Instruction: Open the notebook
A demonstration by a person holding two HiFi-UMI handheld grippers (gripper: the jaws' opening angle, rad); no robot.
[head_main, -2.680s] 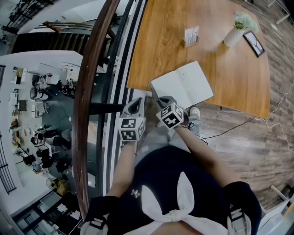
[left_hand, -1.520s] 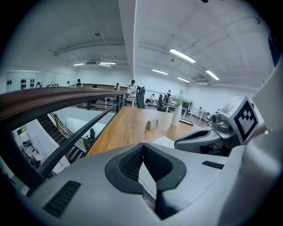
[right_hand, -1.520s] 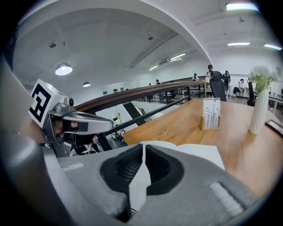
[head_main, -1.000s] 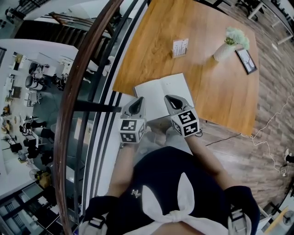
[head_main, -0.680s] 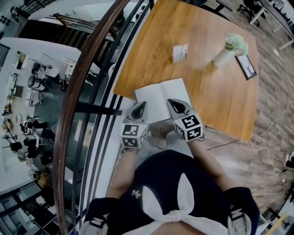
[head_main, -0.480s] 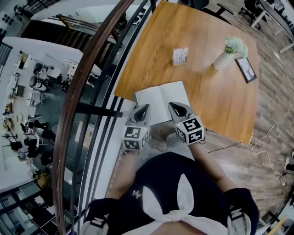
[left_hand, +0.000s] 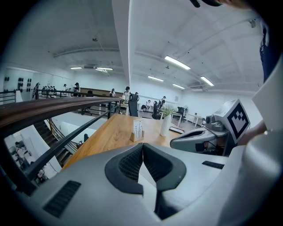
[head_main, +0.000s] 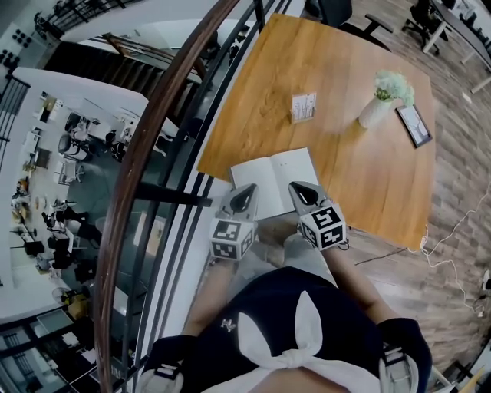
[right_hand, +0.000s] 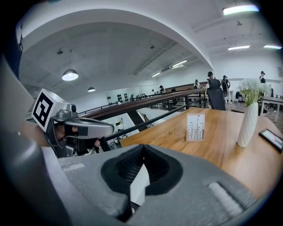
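Note:
The notebook (head_main: 272, 183) lies open on the wooden table (head_main: 345, 61) close to its near edge, showing white pages. Both grippers hover side by side over that near edge and point at it. My left gripper (head_main: 247, 192) is shut with nothing held, its pads meeting at the tip (left_hand: 142, 145). My right gripper (head_main: 301, 188) is also shut and empty (right_hand: 142, 146). A strip of white page (right_hand: 139, 183) shows through the gap under the right jaws, and likewise in the left gripper view (left_hand: 148, 176). Each gripper view shows the other gripper beside it.
Farther back on the table stand a small card holder (head_main: 304, 107), a white vase with flowers (head_main: 381, 104) and a dark picture frame (head_main: 414, 125). A brown handrail with glass (head_main: 153, 153) runs along the left, over an open drop to a lower floor. A chair (head_main: 330, 11) stands at the table's far end.
Both grippers have drawn back a little from over the open pages to the notebook's near edge and risen slightly. The notebook stays open and has not moved.

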